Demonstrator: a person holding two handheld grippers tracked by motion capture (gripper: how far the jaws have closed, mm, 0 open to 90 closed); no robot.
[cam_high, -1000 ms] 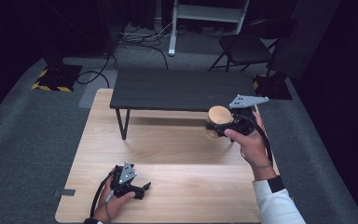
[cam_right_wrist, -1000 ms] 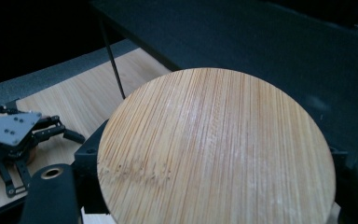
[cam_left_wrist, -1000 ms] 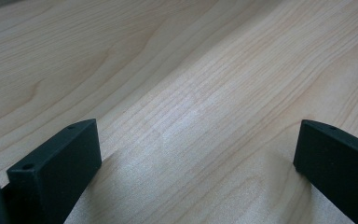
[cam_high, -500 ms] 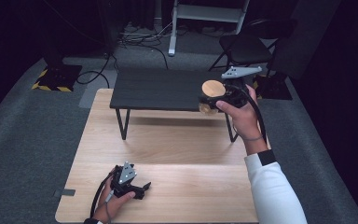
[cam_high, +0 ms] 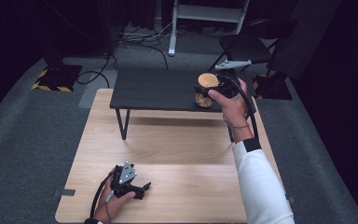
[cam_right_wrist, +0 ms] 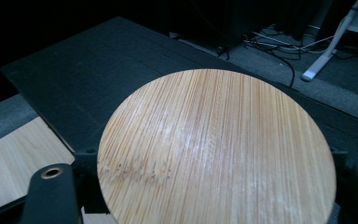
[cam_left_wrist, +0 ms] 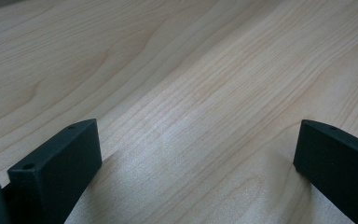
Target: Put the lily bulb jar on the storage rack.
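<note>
Light wood counter (cam_high: 177,154), bare grain between the wide-apart jaws of the left claw (cam_left_wrist: 191,154), released, resting near the counter's front edge (cam_high: 130,183); small black table (cam_high: 163,89) stands on the counter's far part; right claw (cam_high: 214,88) clenched on a jar (cam_high: 206,91) with a round bamboo lid (cam_right_wrist: 214,149), over the black table's right end; grey carpet (cam_high: 32,130) surrounds the counter; cables (cam_high: 140,39), a white stand (cam_high: 177,28) and a dark chair (cam_high: 249,44) lie beyond it.

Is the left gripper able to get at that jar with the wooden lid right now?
Probably not. The left gripper rests open on the near wooden table, while the jar sits far across, clamped by the right gripper.
</note>
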